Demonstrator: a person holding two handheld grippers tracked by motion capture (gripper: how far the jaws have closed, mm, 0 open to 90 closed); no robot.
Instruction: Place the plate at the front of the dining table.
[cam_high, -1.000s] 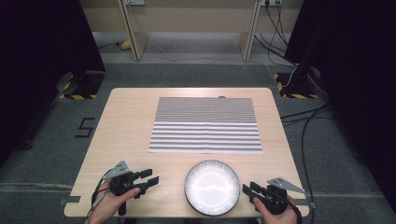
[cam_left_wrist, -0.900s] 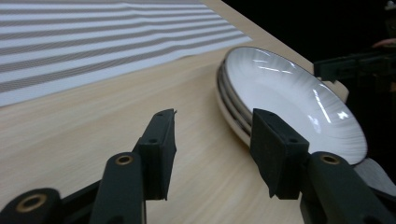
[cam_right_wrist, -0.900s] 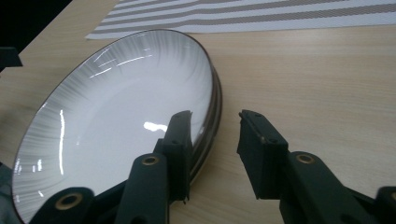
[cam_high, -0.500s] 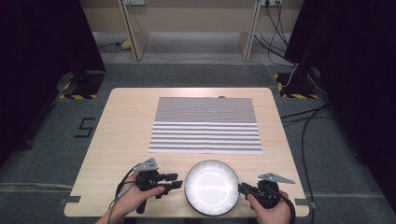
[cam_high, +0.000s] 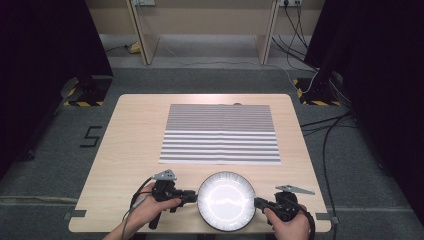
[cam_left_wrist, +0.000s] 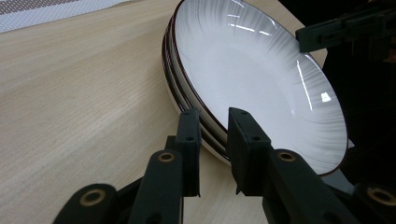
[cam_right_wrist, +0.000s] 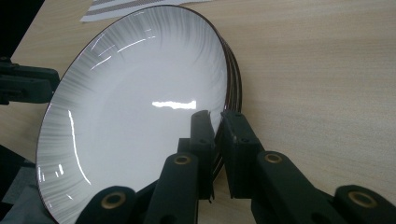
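A stack of white plates (cam_high: 226, 201) with dark rims sits at the near edge of the table, between both hands. My left gripper (cam_high: 192, 196) is at the stack's left rim. In the left gripper view, the left gripper (cam_left_wrist: 212, 116) is open, with its jaws either side of the plates' (cam_left_wrist: 261, 74) rim. My right gripper (cam_high: 257, 202) meets the right rim. In the right gripper view, the right gripper (cam_right_wrist: 218, 116) has its jaws drawn close on the edge of the top plate (cam_right_wrist: 140, 93).
A grey-and-white striped mat (cam_high: 220, 132) lies flat across the middle of the light wooden table (cam_high: 135, 140). Dark floor, cables and cabinet legs surround the table. The table's front edge runs just below the plates.
My left gripper has slid right across the table to the plates' left rim. The right gripper has crept in a little onto the right rim.
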